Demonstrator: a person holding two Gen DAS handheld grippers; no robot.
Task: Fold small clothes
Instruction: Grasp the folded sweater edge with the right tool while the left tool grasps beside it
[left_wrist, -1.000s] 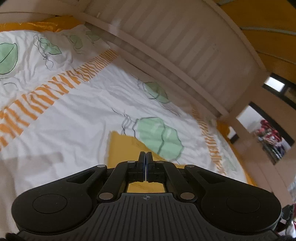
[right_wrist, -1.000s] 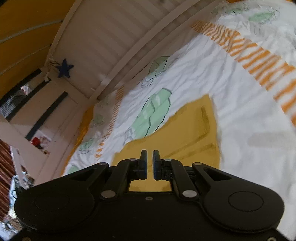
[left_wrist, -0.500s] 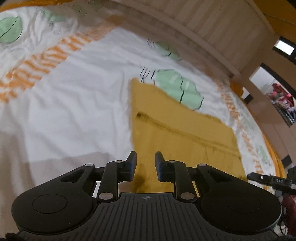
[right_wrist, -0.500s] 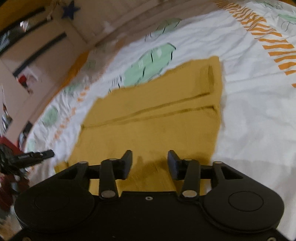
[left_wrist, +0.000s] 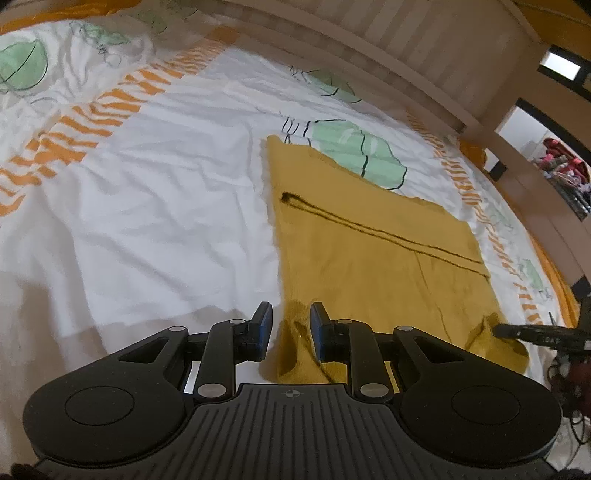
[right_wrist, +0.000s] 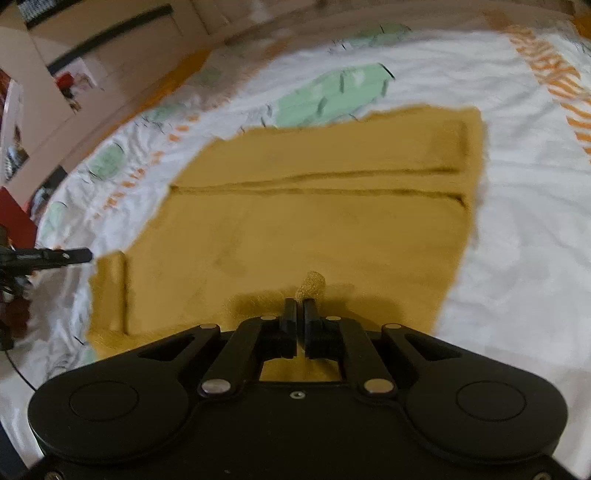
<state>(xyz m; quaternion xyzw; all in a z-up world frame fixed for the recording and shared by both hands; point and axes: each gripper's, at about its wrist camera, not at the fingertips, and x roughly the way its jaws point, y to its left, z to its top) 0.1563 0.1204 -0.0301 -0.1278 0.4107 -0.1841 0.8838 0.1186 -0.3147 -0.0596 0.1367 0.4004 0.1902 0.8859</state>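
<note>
My left claw (left_wrist: 289, 325) stands narrowly parted at the near left corner of the garment (left_wrist: 373, 254), its pads either side of a raised fold of the cloth without pressing it. My right claw (right_wrist: 300, 314) is clamped on a small pinch of the garment (right_wrist: 314, 206) at its near edge, a nub of cloth poking out beyond the tips. The garment lies flat on the sheet (left_wrist: 166, 206), folded lengthwise, with the headboard (left_wrist: 406, 48) at the far side.

Right tool (right_wrist: 300, 314) (seemingly) now pinching garment (right_wrist: 332, 221)
</note>
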